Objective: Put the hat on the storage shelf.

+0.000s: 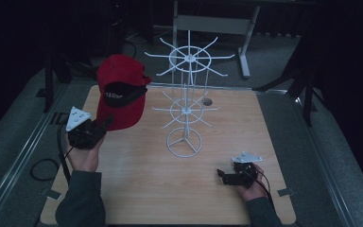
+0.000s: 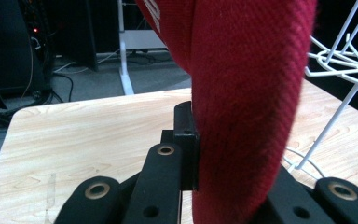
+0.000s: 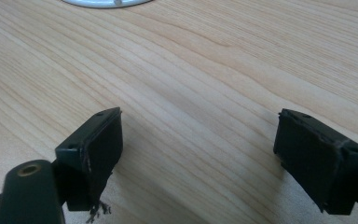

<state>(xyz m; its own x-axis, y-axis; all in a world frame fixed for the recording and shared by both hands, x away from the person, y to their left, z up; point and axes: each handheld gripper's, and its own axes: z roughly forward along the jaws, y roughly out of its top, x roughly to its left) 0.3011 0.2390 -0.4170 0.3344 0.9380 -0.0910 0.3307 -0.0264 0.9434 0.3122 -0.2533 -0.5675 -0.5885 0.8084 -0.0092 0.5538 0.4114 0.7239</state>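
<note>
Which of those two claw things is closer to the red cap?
Left. The left gripper has its fingers shut on the red cap, holding it up off the table. The right gripper rests open near the table's front right, beyond the white wire rack.

text: white lettering inside red cap (image 1: 121,97) | too small to read | nothing else legible

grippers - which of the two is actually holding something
The left gripper: its fingers are clamped on the red cap. The right gripper is open over bare table.
</note>
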